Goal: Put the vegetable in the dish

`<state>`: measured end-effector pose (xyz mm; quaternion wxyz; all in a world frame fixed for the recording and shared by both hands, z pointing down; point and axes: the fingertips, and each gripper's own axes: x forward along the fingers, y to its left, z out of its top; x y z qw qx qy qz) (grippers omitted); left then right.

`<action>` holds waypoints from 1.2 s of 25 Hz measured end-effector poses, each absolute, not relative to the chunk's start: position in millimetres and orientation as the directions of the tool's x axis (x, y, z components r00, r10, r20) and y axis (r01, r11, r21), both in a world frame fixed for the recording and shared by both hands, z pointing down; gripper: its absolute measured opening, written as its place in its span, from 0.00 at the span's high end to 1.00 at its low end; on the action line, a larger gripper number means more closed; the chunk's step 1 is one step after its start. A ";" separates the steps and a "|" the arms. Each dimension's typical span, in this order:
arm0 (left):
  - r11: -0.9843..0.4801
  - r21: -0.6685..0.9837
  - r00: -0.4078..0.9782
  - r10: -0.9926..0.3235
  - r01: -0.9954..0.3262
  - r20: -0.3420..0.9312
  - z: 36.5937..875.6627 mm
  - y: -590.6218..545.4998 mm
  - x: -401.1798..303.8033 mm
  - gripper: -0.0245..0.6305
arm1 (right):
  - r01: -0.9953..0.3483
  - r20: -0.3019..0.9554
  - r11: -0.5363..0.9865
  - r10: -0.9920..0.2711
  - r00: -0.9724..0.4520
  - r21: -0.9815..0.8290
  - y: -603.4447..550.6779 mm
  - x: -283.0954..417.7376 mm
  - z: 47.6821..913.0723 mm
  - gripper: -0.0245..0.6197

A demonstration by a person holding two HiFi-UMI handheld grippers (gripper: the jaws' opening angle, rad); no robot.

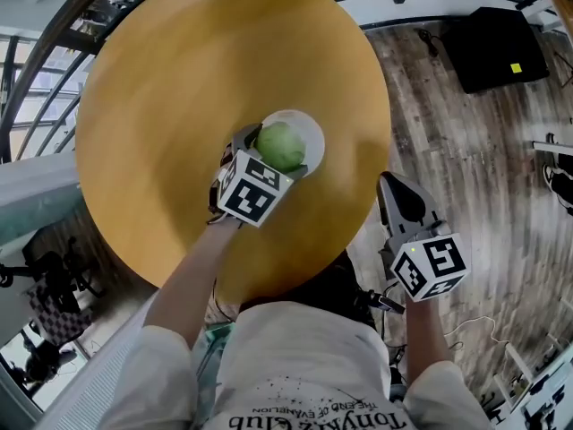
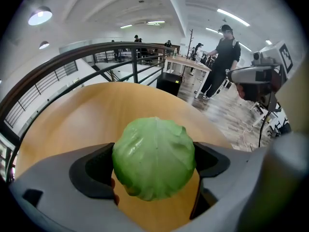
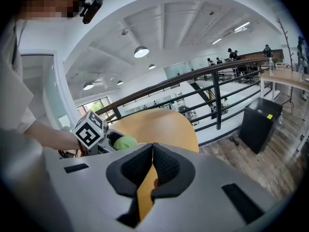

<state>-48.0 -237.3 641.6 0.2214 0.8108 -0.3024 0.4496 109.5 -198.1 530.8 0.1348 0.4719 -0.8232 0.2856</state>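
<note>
The left gripper (image 1: 266, 157) is clamped on a round green cabbage (image 1: 283, 145), one jaw on each side of it, and in the head view the cabbage sits directly over the white dish (image 1: 311, 128) and covers most of it; whether it touches the dish cannot be told. The dish stands on a round wooden table (image 1: 179, 88). The right gripper (image 1: 390, 186) is well apart from the dish, beyond the table's rim and over the plank floor (image 1: 474, 150), jaws pressed together on nothing.
</note>
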 end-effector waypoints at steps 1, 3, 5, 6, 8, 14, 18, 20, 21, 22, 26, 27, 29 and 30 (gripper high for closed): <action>-0.724 0.089 0.409 -0.279 -0.684 0.869 645.8 -237.8 -46.3 0.21 | -0.855 0.494 0.387 -0.700 -0.516 -0.345 -198.0 111.5 533.1 0.92; -0.734 0.090 0.396 -0.255 -0.673 0.882 655.3 -239.3 -42.1 0.21 | -0.857 0.498 0.380 -0.700 -0.512 -0.348 -198.8 115.7 538.3 0.92; -0.742 0.086 0.380 -0.237 -0.665 0.894 664.3 -241.6 -38.2 0.21 | -0.858 0.502 0.374 -0.698 -0.511 -0.352 -199.6 119.5 543.6 0.92; -0.744 0.084 0.372 -0.230 -0.663 0.899 668.2 -242.2 -36.7 0.21 | -0.858 0.503 0.372 -0.698 -0.510 -0.354 -199.4 120.9 545.8 0.92; -0.748 0.081 0.357 -0.216 -0.659 0.909 674.1 -242.6 -34.7 0.21 | -0.859 0.506 0.368 -0.696 -0.509 -0.357 -197.9 122.9 548.5 0.92; -0.760 0.075 0.327 -0.186 -0.646 0.927 682.7 -245.6 -35.0 0.21 | -0.858 0.512 0.360 -0.692 -0.509 -0.366 -196.5 122.7 552.0 0.92; -0.772 0.075 0.311 -0.162 -0.631 0.937 687.9 -246.6 -32.2 0.21 | -0.857 0.512 0.354 -0.692 -0.509 -0.374 -197.5 124.2 554.9 0.92; -0.778 0.077 0.303 -0.151 -0.624 0.941 691.1 -247.3 -31.4 0.21 | -0.857 0.513 0.354 -0.690 -0.510 -0.375 -199.4 124.8 556.8 0.92; -0.779 0.078 0.301 -0.145 -0.622 0.943 692.9 -247.6 -31.0 0.21 | -0.856 0.514 0.354 -0.689 -0.511 -0.376 -200.4 125.1 558.1 0.92; -0.780 0.079 0.299 -0.141 -0.620 0.944 694.6 -248.0 -30.7 0.21 | -0.856 0.514 0.353 -0.689 -0.511 -0.377 -201.0 125.3 559.5 0.92; -0.776 0.091 0.300 -0.130 -0.624 0.945 698.4 -248.4 -27.3 0.21 | -0.857 0.516 0.347 -0.689 -0.509 -0.382 -200.5 128.2 563.1 0.92; -0.774 0.097 0.303 -0.127 -0.626 0.945 698.8 -248.4 -26.6 0.21 | -0.857 0.517 0.346 -0.688 -0.509 -0.382 -200.5 128.5 563.6 0.92; -0.770 0.109 0.312 -0.121 -0.629 0.942 699.0 -248.3 -25.9 0.21 | -0.856 0.517 0.346 -0.688 -0.510 -0.384 -201.3 128.0 563.7 0.92; -0.767 0.116 0.316 -0.117 -0.631 0.941 699.0 -248.3 -25.9 0.21 | -0.856 0.516 0.346 -0.688 -0.510 -0.385 -201.9 127.7 563.5 0.92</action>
